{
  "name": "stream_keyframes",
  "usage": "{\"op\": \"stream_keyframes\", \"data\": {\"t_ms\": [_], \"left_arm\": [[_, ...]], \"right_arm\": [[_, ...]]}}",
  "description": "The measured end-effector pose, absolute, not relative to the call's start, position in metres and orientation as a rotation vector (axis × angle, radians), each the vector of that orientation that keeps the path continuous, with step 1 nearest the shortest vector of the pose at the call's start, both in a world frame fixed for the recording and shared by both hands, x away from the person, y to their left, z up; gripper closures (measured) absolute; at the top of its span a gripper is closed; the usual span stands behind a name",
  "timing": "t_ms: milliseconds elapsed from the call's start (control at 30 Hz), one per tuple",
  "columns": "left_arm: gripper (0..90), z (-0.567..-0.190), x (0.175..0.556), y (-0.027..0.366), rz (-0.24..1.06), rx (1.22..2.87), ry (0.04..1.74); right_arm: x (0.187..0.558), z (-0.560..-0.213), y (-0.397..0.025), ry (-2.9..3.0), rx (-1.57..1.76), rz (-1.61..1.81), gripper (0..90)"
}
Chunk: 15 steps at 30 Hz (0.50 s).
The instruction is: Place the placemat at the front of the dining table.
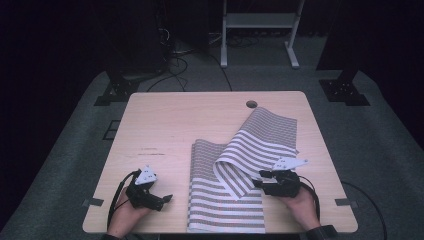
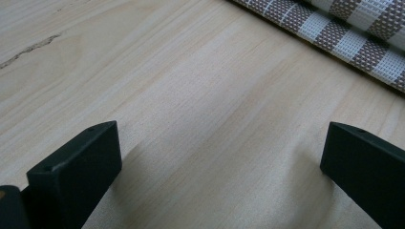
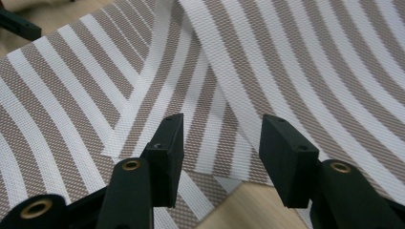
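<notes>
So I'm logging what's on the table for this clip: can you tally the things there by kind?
Striped woven mats: 2, the upper one lying partly over the lower
Handheld grippers: 2, left gripper and right gripper, both with jaws apart
Total: 4

Looks like a lab or test studio: dark curtains all round, grey carpet [image 1: 65, 165], loose cables [image 1: 172, 70] top-centre, lone wooden bench [image 1: 165, 125].

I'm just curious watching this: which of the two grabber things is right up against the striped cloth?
The right gripper. Its open jaws hover at the edge of the striped cloth, at the folded-over flap. The left gripper is open over bare table, apart from the cloth.
</notes>
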<state>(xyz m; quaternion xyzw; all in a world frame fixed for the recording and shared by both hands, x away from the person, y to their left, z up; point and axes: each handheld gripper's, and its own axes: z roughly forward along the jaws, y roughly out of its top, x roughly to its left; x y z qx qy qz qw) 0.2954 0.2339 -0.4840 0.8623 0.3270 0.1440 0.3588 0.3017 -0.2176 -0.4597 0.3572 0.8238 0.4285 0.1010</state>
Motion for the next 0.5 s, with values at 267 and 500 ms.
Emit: {"op": "stream_keyframes", "data": {"t_ms": [267, 500], "left_arm": [[0.0, -0.484, 0.295, 0.234, 0.372, 2.224, 0.843], [0.0, -0.484, 0.295, 0.234, 0.371, 2.224, 0.843]], "right_arm": [[0.298, -0.466, -0.191, 2.502, 0.987, 1.233, 45.3], [0.295, -0.471, -0.173, 2.545, 0.929, 1.194, 44.6]]}}
